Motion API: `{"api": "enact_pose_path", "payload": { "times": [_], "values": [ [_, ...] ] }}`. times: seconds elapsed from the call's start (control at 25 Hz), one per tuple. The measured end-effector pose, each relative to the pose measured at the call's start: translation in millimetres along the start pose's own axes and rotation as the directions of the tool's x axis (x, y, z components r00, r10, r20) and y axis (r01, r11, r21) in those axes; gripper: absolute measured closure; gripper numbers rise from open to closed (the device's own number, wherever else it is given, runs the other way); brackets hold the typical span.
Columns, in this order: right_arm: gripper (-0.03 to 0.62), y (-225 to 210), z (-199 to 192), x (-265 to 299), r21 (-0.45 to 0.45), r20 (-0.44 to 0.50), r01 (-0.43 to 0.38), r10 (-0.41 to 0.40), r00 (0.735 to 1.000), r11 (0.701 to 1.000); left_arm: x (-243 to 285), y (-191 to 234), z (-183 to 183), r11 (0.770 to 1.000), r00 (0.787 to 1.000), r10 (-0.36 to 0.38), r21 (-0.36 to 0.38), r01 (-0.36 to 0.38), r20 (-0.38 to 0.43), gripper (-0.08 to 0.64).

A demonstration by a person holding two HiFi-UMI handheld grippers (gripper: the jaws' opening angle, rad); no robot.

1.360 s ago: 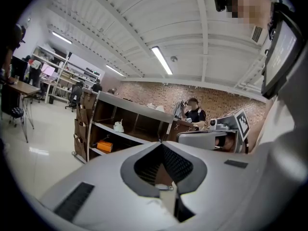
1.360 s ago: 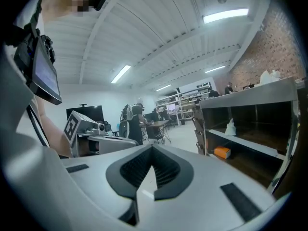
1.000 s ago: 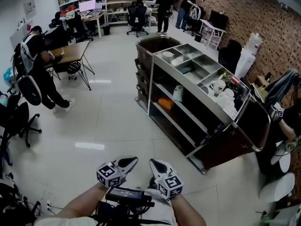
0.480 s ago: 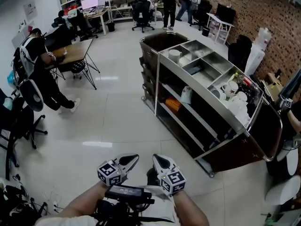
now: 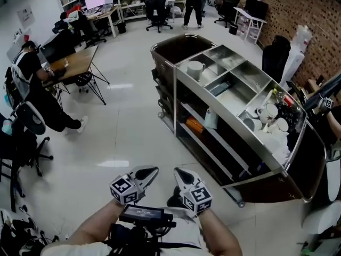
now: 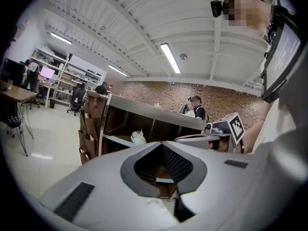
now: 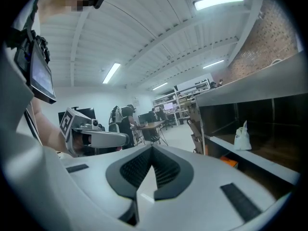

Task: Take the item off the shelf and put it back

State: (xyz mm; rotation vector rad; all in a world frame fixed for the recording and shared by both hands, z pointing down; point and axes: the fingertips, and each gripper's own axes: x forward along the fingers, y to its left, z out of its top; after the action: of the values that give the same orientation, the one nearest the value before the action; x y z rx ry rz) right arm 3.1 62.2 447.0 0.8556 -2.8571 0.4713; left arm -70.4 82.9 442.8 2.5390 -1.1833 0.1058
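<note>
A metal shelf cart (image 5: 186,84) stands ahead and to the right. On its middle shelf sits a white, bag-like item (image 5: 211,119), which also shows in the left gripper view (image 6: 138,137) and the right gripper view (image 7: 242,134). Both grippers are held low in front of me, side by side and well short of the cart. The left gripper (image 5: 152,172) is shut and empty, its jaws (image 6: 161,143) meeting at the tips. The right gripper (image 5: 178,173) is shut and empty too (image 7: 152,146).
An orange thing (image 5: 195,126) lies on the cart's lower shelf. The cart's top tray holds a white bowl (image 5: 195,68) and cups (image 5: 266,112). At the left a person (image 5: 32,84) sits at a wooden table (image 5: 74,63) among office chairs (image 5: 29,116). More people stand at the back.
I have come nearer to the cart, which now looks larger and lower in the head view. Both grippers have stayed together in front of me, shut.
</note>
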Motion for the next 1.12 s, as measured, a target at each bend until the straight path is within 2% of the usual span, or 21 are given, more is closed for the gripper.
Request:
{"api": "enact_pose_path", "payload": {
  "times": [0.32, 0.52, 0.64, 0.8, 0.92, 1.12],
  "values": [
    [0.589, -72.9, 15.2, 38.4, -0.001, -0.021, 0.044, -0.044, 0.999, 0.999, 72.7, 52.9, 24.3, 0.999, 0.999, -0.037, 0.011, 0.037, -0.006, 0.555],
    [0.589, -107.6, 32.1, 48.0, 0.004, -0.009, 0.097, -0.097, 0.995, 0.995, 109.4, 63.3, 36.2, 0.996, 0.996, -0.09, -0.009, 0.089, -0.009, 0.555],
    [0.589, -128.8, 35.8, 47.2, 0.018, 0.008, 0.158, -0.158, 0.987, 0.987, 128.5, 66.3, 40.4, 0.992, 0.992, -0.127, -0.012, 0.127, -0.018, 0.555],
    [0.589, -159.5, 43.1, 44.5, 0.038, 0.053, 0.278, -0.28, 0.958, 0.96, 149.7, 76.0, 49.6, 0.986, 0.985, -0.169, -0.008, 0.169, -0.035, 0.555],
    [0.589, -179.7, 42.8, 44.1, 0.068, 0.053, 0.36, -0.364, 0.93, 0.93, 163.5, 83.2, 54.9, 0.977, 0.975, -0.211, -0.005, 0.211, -0.064, 0.555],
    [0.589, -206.1, 39.4, 48.1, 0.096, 0.038, 0.449, -0.454, 0.89, 0.889, 185.2, 85.9, 61.0, 0.959, 0.952, -0.283, -0.01, 0.284, -0.114, 0.555]
  ]
}}
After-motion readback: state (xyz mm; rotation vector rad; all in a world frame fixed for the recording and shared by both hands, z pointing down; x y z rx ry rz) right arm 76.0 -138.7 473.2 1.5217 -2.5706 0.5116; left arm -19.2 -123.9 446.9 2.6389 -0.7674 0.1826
